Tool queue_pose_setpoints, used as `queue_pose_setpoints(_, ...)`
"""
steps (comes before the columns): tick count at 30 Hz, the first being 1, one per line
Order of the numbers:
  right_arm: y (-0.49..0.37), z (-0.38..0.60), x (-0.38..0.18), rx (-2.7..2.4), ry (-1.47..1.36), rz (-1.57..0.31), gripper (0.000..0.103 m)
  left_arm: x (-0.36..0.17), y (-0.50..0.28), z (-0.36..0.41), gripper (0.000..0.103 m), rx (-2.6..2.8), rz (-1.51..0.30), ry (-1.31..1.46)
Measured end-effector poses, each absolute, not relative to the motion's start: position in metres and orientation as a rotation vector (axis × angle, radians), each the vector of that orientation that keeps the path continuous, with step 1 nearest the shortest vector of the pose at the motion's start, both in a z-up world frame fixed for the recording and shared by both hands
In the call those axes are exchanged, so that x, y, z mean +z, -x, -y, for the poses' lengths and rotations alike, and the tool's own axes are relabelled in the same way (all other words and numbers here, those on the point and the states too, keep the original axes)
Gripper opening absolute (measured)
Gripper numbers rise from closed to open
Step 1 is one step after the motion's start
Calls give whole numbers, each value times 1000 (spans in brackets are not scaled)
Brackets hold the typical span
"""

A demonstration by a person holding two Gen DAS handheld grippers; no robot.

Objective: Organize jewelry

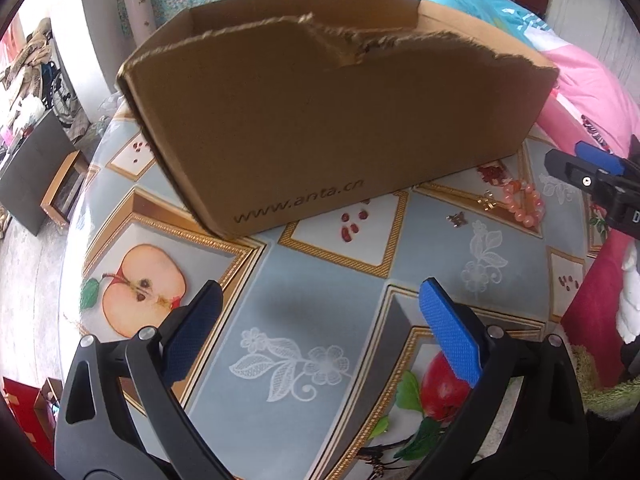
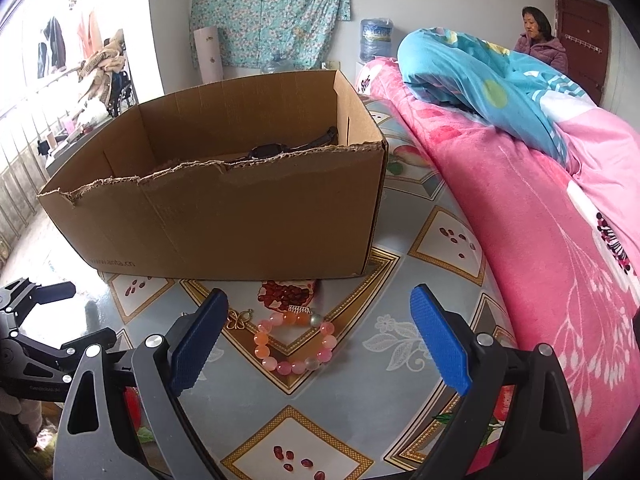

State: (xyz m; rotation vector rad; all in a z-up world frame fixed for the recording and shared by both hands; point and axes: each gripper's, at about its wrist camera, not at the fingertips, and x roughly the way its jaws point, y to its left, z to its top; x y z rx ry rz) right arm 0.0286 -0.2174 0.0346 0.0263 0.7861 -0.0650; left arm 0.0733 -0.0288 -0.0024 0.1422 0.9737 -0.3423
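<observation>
A bracelet [image 2: 296,340] of pink and orange beads lies on the patterned tablecloth, just ahead of my open right gripper [image 2: 318,292] and between its fingers' lines. A small gold butterfly charm [image 2: 239,319] rests to its left. Behind them stands an open cardboard box [image 2: 224,216] with a torn near rim and a black watch [image 2: 272,150] inside. In the left wrist view the box [image 1: 320,128] fills the middle, with the bracelet [image 1: 524,204] and charm [image 1: 457,219] off to the right. My left gripper [image 1: 320,284] is open and holds nothing, a short way from the box's front wall.
The round table [image 2: 400,344] has a cloth printed with fruit and flowers. A bed with a pink blanket [image 2: 540,220] and blue quilt presses against the table's right side. A person sits at the back right. Clothes and furniture stand at the left.
</observation>
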Motion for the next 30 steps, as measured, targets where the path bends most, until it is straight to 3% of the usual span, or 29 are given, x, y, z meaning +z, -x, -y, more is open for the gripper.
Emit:
queue_pose_setpoints(2, -29, 221, 34, -48, -47, -788, 90, 5, -71, 38, 95, -387, -935, -164)
queue_pose_setpoints(5, -31, 223, 34, -16, -62, -789, 80, 14, -71, 55, 90, -466, -889, -191)
queue_pose_setpoints(10, -30, 222, 34, 36, -84, -790, 68, 15, -73, 82, 58, -564, -893, -212)
queue_pose_setpoints(16, -25, 217, 29, 64, -110, -807, 65, 5, -83, 104, 32, -616, -942, -216)
queue_pose_setpoints(21, -25, 217, 24, 78, -123, -811, 64, -1, -87, 116, 21, -613, -968, -238)
queue_pose_setpoints(30, -23, 217, 22, 95, -115, -810, 62, -7, -86, 134, 12, -565, -945, -324)
